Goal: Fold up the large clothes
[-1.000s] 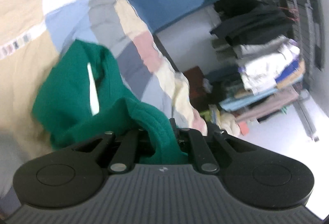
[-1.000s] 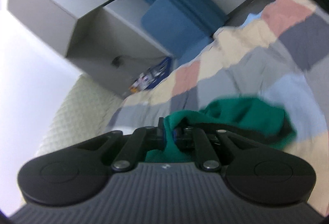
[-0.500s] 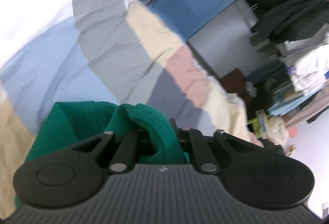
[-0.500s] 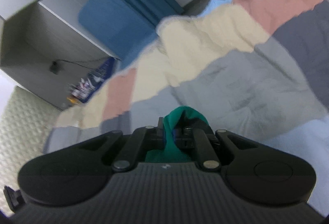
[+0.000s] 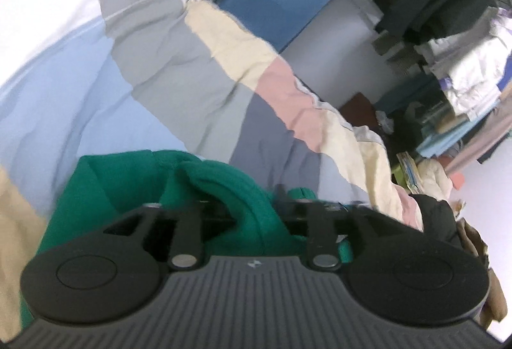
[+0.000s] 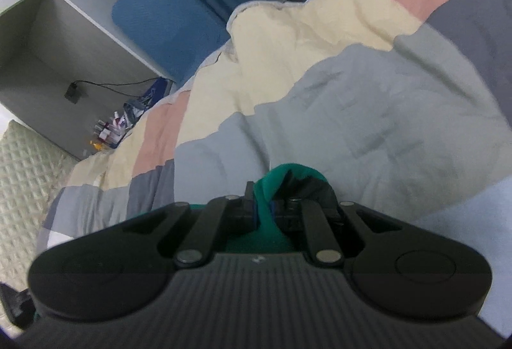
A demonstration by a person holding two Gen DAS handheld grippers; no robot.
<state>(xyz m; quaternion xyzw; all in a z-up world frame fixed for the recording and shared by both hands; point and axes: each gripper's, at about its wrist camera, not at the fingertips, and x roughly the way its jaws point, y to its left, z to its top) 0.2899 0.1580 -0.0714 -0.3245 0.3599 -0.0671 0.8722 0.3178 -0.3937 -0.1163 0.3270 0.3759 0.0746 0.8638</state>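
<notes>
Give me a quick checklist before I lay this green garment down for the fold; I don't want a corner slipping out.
1. Left gripper shut on green garment: ok.
2. Right gripper shut on the garment: ok.
3. Patchwork quilt ahead free of other items: ok in the part visible.
4. Garment spread flat between grippers: cannot tell; fabric looks bunched at both.
5. Grip depth: left ok; right cannot tell, only a narrow fold shows.
</notes>
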